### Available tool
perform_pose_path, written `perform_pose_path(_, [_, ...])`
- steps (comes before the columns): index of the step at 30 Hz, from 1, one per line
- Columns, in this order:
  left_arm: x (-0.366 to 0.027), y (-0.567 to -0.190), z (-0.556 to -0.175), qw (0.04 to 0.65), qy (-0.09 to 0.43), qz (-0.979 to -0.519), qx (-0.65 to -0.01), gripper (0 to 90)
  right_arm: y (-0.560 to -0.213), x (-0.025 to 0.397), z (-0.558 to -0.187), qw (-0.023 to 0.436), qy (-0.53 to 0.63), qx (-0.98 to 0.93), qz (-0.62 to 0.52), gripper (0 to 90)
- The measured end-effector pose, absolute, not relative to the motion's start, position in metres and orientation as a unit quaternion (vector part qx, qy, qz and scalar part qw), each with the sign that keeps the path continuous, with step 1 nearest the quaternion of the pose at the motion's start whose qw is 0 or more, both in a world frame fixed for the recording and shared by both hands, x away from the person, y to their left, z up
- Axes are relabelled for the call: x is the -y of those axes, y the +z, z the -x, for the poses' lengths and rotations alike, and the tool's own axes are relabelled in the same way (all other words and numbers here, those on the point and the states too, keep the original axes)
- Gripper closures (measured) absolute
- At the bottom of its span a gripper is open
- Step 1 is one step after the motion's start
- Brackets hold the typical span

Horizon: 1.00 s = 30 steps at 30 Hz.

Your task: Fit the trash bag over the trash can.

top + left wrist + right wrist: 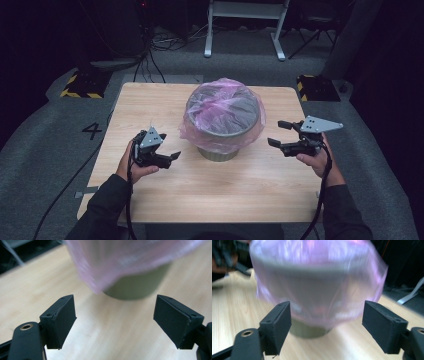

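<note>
High view: we held the left gripper [170, 156] and right gripper [276, 134], jaws wide and empty, flanking the pink-bagged bin [223, 120] near the table's [150, 100] far edge.

Bag [222, 102]: translucent pink, streaked darker magenta across the top, paler and whitish where it hangs over the sides.
Bin [218, 151]: dull olive-grey; grey-green base shows below the bag in both gripper views.
Table [150, 100]: light wood, fine straight grain, pale tan.
Left gripper [170, 157]: black body and jaws, grey plate with small dark holes; brass-coloured rivet near one jaw in the left gripper view.
Right gripper [280, 134]: black, same grey holed plate.
Sleeves [102, 210]: black.
Floor [45, 135]: grey carpet, black "4" marked on it.
Blocks [80, 85]: black with yellow-black hazard stripes.
</note>
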<state>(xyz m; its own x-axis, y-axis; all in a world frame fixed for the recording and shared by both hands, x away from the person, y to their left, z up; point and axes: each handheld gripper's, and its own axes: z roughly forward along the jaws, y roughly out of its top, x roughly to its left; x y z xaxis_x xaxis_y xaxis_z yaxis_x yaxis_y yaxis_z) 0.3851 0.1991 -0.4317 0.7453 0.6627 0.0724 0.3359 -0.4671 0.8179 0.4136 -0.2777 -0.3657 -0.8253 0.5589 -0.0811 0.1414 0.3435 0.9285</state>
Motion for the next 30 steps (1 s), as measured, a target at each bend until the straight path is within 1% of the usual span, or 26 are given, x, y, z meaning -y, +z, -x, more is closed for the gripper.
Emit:
perform_pose_path(2, [-0.198, -0.436, -0.383, 0.415, 0.192, -0.838, -0.298, 18.1, -0.351, 0.273, -0.412, 0.208, 0.529, -0.796, -0.208, 25.2])
perform_pose_path(3, [-0.196, -0.443, -0.38, 0.403, 0.186, -0.845, -0.297, 18.1, -0.342, 0.269, -0.412, 0.22, 0.528, -0.794, -0.204, 25.2])
perform_pose_path(4, [-0.195, -0.448, -0.379, 0.398, 0.184, -0.848, -0.297, 18.2, -0.336, 0.266, -0.413, 0.222, 0.531, -0.792, -0.203, 25.3])
perform_pose_path(7, [-0.193, -0.458, -0.378, 0.396, 0.169, -0.851, -0.302, 18.3, -0.317, 0.254, -0.417, 0.236, 0.534, -0.785, -0.205, 26.0])
perform_pose_path(8, [-0.193, -0.458, -0.378, 0.396, 0.169, -0.851, -0.302, 18.3, -0.317, 0.254, -0.417, 0.236, 0.534, -0.785, -0.205, 26.0])
perform_pose_path(9, [-0.192, -0.465, -0.376, 0.394, 0.16, -0.854, -0.301, 18.3, -0.308, 0.243, -0.422, 0.245, 0.527, -0.788, -0.205, 26.0])
perform_pose_path(12, [-0.192, -0.471, -0.374, 0.389, 0.161, -0.856, -0.301, 18.3, -0.304, 0.236, -0.426, 0.245, 0.523, -0.791, -0.201, 26.0])
perform_pose_path(13, [-0.191, -0.476, -0.374, 0.378, 0.156, -0.861, -0.302, 18.4, -0.3, 0.227, -0.432, 0.248, 0.514, -0.796, -0.202, 26.0])
perform_pose_path(15, [-0.192, -0.48, -0.373, 0.378, 0.15, -0.862, -0.303, 18.1, -0.298, 0.22, -0.438, 0.242, 0.509, -0.8, -0.205, 26.1])
perform_pose_path(19, [-0.191, -0.484, -0.373, 0.373, 0.152, -0.863, -0.304, 18.1, -0.295, 0.207, -0.449, 0.248, 0.491, -0.808, -0.209, 26.0])
perform_pose_path(22, [-0.19, -0.492, -0.373, 0.356, 0.162, -0.87, -0.299, 18.2, -0.293, 0.196, -0.458, 0.248, 0.482, -0.812, -0.216, 26.1])
perform_pose_path(26, [-0.19, -0.495, -0.375, 0.359, 0.155, -0.869, -0.302, 17.8, -0.293, 0.181, -0.47, 0.254, 0.457, -0.824, -0.217, 25.9])
perform_pose_path(30, [-0.19, -0.498, -0.378, 0.348, 0.156, -0.873, -0.306, 17.6, -0.293, 0.17, -0.478, 0.244, 0.453, -0.828, -0.22, 26.4])
